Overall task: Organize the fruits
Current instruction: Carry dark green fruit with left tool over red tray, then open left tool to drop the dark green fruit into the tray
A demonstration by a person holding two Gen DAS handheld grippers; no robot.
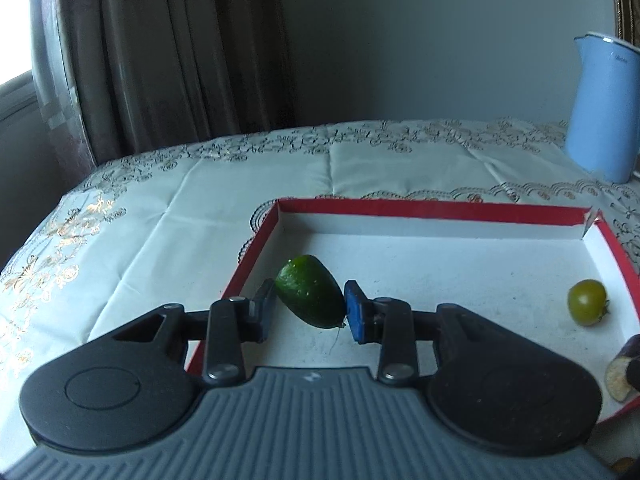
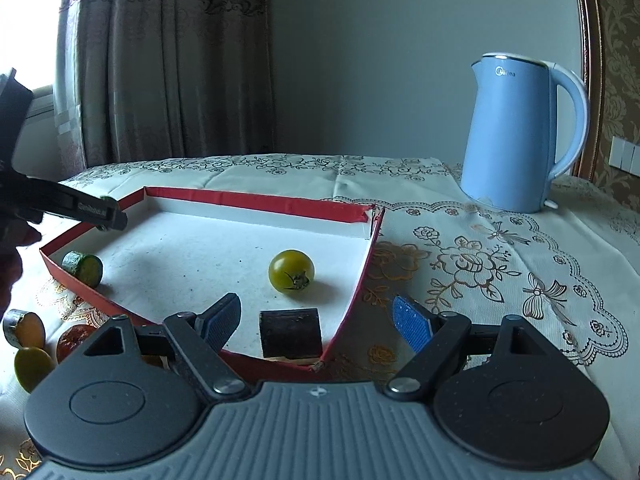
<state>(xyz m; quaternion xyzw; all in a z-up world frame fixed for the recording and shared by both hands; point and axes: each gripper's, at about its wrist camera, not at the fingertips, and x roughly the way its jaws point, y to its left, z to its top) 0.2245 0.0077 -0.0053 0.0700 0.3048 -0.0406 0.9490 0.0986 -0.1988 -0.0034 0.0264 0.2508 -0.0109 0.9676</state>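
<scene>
- Red-walled, white-floored tray [image 1: 420, 210] fills the left wrist view, sitting on an embroidered cream tablecloth [image 1: 160, 208].
- Left gripper [image 1: 310, 306] is over the tray's left part, jaws narrowed onto a green cucumber chunk [image 1: 310, 292]; both pads touch it.
- Cannot tell from this view whether the chunk is lifted or resting on the tray floor.
- Green tomato [image 1: 587, 302] sits near the tray's right wall, well apart from the chunk.
- Dark eggplant piece [image 1: 622, 372] at the right edge, partly cut off.
- Blue kettle [image 1: 600, 108] stands behind the tray, far right.
- Right wrist view: right gripper [image 2: 316, 320] spread wide, holding nothing, hovering over the tray's near corner.
- Eggplant piece [image 2: 290, 334] lies between its fingers, untouched by either pad.
- Tomato [image 2: 291, 271] just beyond it, inside the tray.
- Cucumber chunk [image 2: 83, 268] at the tray's left wall, left gripper [image 2: 80, 210] above it.
- Outside the tray, lower left: three cut pieces [image 2: 34, 340] on the cloth.
</scene>
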